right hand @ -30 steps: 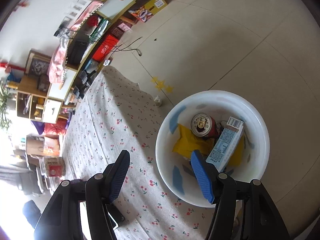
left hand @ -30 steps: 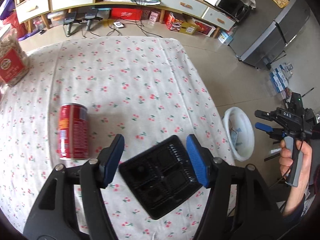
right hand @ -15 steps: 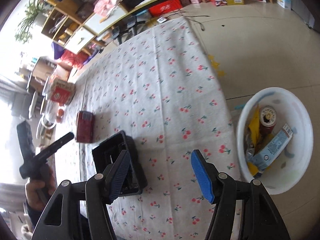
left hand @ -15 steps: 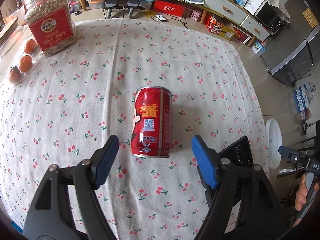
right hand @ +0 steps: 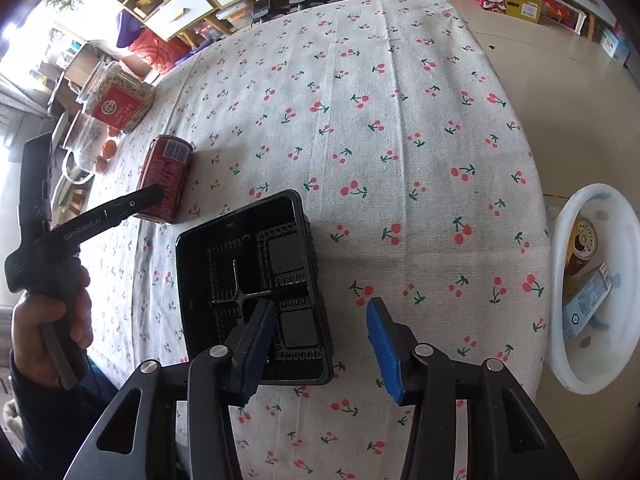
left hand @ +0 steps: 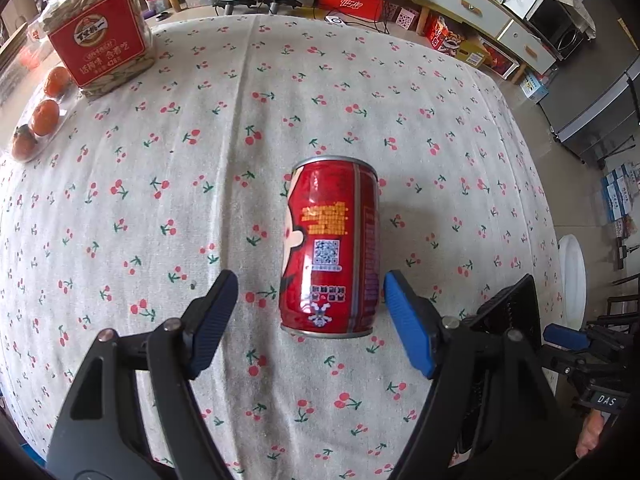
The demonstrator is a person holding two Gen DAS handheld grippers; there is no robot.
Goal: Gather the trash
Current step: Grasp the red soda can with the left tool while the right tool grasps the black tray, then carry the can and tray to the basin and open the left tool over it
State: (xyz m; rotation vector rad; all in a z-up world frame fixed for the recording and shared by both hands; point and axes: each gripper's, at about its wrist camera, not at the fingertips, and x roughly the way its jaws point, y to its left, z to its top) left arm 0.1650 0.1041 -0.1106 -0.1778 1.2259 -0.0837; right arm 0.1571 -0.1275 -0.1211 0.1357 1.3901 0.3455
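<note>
Left wrist view: my left tongs (left hand: 308, 320) point steeply down over the red can (left hand: 334, 248), spread wide, with the can's near end lying between the two blue pads and neither pad touching it.
Can, position: on its side on the cherry-print desk (left hand: 160, 184), long axis running away from me, rim toward the tongs.
Can, handling: I judge it light and likely empty, thin-walled, smooth and round, so it can roll off sideways or dent under a hard squeeze.
Can, where to grip: across the middle of the barrel, pads flat on the curved sides, gentle pressure.
Right wrist view: my right tongs (right hand: 320, 340) are closing, one pad over the inside of the black tray (right hand: 248, 276), the other outside it, above the cloth; the tray's near-side wall sits between them, not yet pinched.
Tray, handling: thin moulded plastic with compartments, light and bendy by the look of it; the wall is the only real handle, and it may flex or tilt when lifted.
Bin: the white tub (right hand: 592, 376) stands on the floor just off the desk's edge, already holding a can and a carton.
</note>
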